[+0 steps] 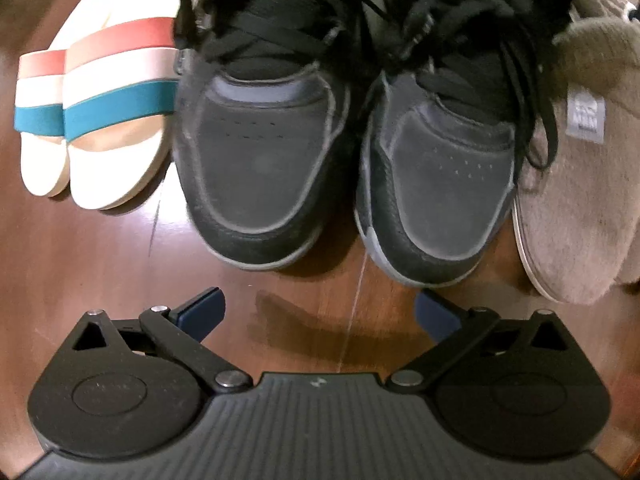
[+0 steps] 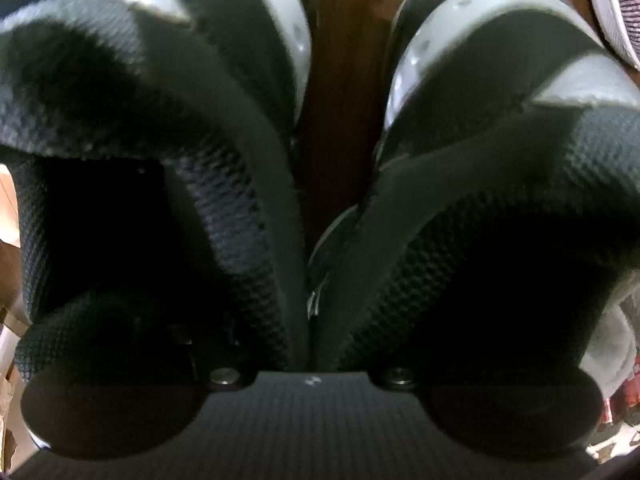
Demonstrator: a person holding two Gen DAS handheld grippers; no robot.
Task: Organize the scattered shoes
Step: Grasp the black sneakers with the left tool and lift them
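In the left wrist view a pair of black sneakers, the left one (image 1: 260,160) and the right one (image 1: 440,184), stands side by side on the wooden floor, toes toward me. My left gripper (image 1: 318,312) hovers just in front of the toes, open, with nothing between its blue pads (image 1: 202,310). The right wrist view looks from very close into two black mesh-lined shoe collars, one on the left (image 2: 160,152) and one on the right (image 2: 480,184). Their inner walls are pressed together at the centre. My right gripper (image 2: 310,304) is shut on them, its fingers hidden inside the shoes.
White slides (image 1: 108,120) with red, white and teal straps lie left of the sneakers. A grey-brown fuzzy slipper (image 1: 580,200) touches the right sneaker's side. A striped shoe with a white sole (image 2: 612,8) shows at the top right. Bare wood floor (image 1: 80,260) lies in front.
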